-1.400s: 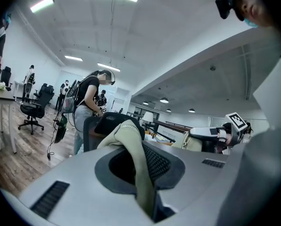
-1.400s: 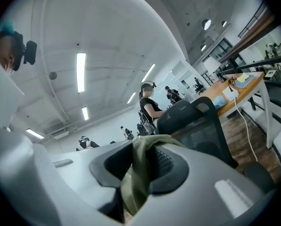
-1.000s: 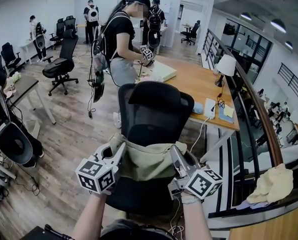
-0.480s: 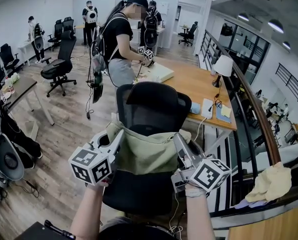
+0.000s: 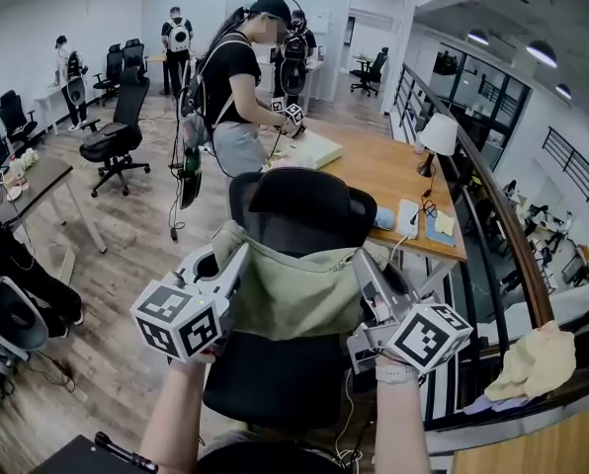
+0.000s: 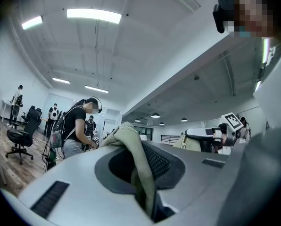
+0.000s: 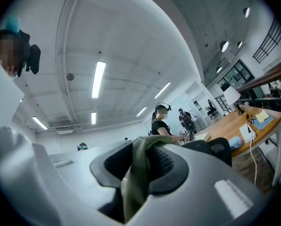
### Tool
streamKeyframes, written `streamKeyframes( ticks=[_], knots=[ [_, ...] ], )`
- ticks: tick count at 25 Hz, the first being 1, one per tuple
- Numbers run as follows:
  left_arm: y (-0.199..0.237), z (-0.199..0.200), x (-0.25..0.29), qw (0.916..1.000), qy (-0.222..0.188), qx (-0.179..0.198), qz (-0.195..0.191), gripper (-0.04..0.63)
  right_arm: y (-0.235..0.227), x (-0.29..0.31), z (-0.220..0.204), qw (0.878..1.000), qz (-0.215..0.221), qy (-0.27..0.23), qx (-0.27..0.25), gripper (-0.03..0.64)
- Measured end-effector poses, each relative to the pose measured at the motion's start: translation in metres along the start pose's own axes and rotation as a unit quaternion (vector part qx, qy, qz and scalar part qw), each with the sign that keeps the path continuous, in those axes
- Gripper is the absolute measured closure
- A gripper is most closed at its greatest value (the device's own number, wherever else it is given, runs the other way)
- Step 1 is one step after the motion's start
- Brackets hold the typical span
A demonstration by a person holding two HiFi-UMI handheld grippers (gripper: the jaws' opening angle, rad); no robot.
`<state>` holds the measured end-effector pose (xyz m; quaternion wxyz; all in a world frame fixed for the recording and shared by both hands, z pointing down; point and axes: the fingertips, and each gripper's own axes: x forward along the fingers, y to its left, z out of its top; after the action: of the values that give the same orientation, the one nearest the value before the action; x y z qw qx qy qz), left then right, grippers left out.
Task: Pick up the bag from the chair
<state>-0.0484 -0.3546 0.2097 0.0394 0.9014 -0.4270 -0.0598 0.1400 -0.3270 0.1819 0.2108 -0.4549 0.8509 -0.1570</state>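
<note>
left tool (image 5: 233, 265): clenched on the bag's (image 5: 290, 294) left top edge
right tool (image 5: 364, 270): clamped on its right edge
bag: stretched mid-frame, in front of the chair (image 5: 299, 210) back

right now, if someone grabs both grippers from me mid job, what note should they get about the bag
Left gripper: shut on the left top edge of the bag.
Right gripper: shut on the bag's right top edge.
The bag hangs spread between the two, in front of the backrest of the chair and over its seat. Whether its bottom is clear of the seat cannot be told.
Done: both grips are on.
Left: probably raise both grippers together and bring the bag away from the chair.
</note>
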Motion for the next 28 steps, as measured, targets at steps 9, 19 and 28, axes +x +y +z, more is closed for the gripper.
streamKeyframes(
  ticks=[9,19,28],
  knots=[
    [0.0,0.023,0.0,0.9995,-0.029,0.016,-0.001,0.568,0.019,0.009,0.017,0.998,0.005,-0.02,-0.063,0.522],
    [0.0,0.039,-0.004,0.9987,-0.046,0.024,0.0,0.568,0.026,0.01,0.024,0.995,0.0,-0.035,-0.09,0.523],
    [-0.002,0.053,-0.005,0.9975,-0.065,0.028,-0.004,0.568,0.039,0.015,0.035,0.99,0.003,-0.048,-0.132,0.523]
  ],
)
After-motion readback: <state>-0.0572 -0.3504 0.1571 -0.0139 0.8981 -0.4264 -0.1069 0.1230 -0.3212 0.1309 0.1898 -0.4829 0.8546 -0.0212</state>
